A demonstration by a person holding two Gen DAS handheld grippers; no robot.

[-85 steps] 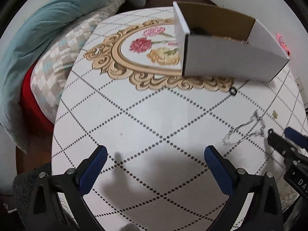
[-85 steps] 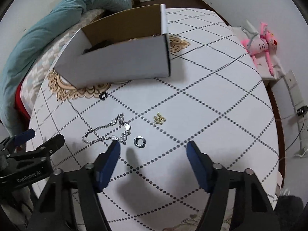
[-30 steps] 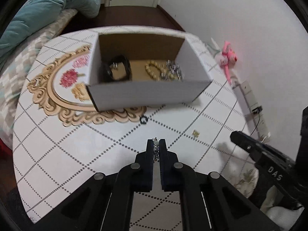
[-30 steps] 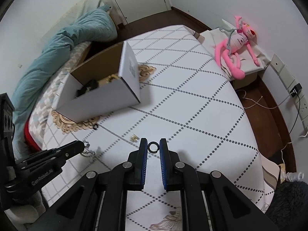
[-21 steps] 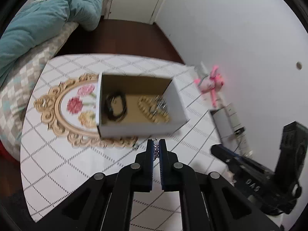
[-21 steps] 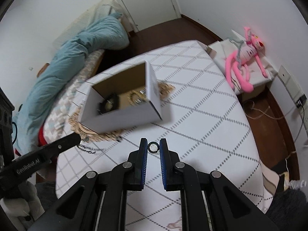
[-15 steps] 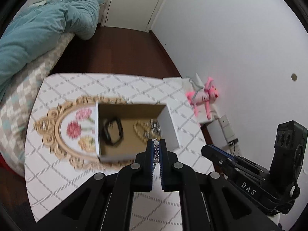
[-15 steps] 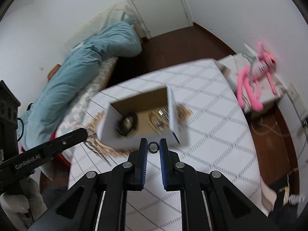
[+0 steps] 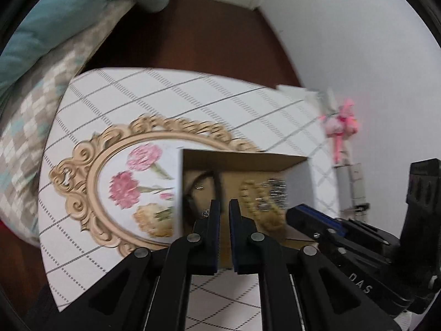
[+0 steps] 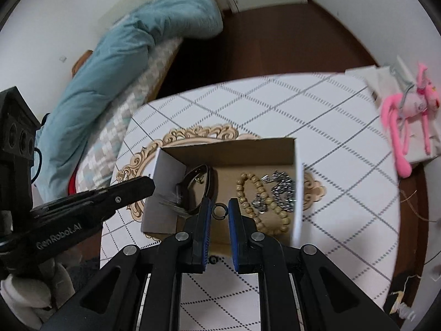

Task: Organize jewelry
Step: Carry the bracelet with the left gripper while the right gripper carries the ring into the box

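An open cardboard box (image 10: 299, 187) stands on the round table and holds a black band (image 10: 209, 176), a wooden bead bracelet (image 10: 245, 193) and silver jewellery (image 10: 281, 187). My left gripper (image 9: 223, 207) hangs over the box's left half with its jaws opening and nothing between the pads. The silver chain (image 10: 176, 201) is a blur just below its tip, inside the box (image 9: 248, 160); a bit of that chain (image 9: 204, 213) shows beside the left finger. My right gripper (image 10: 220, 204) is shut on a small metal ring (image 10: 220, 211) above the box's near wall.
The white table (image 10: 344, 165) has a dotted diamond pattern and a floral medallion (image 9: 132, 182) left of the box. A small dark ring (image 10: 212, 260) lies near the box's front. A bed with a teal duvet (image 10: 137, 41) is at left, a pink plush toy (image 10: 408, 104) at right.
Both grippers lifted the chain and ring off the table and moved over the box. The left jaws have parted slightly and the chain has slipped out from between them.
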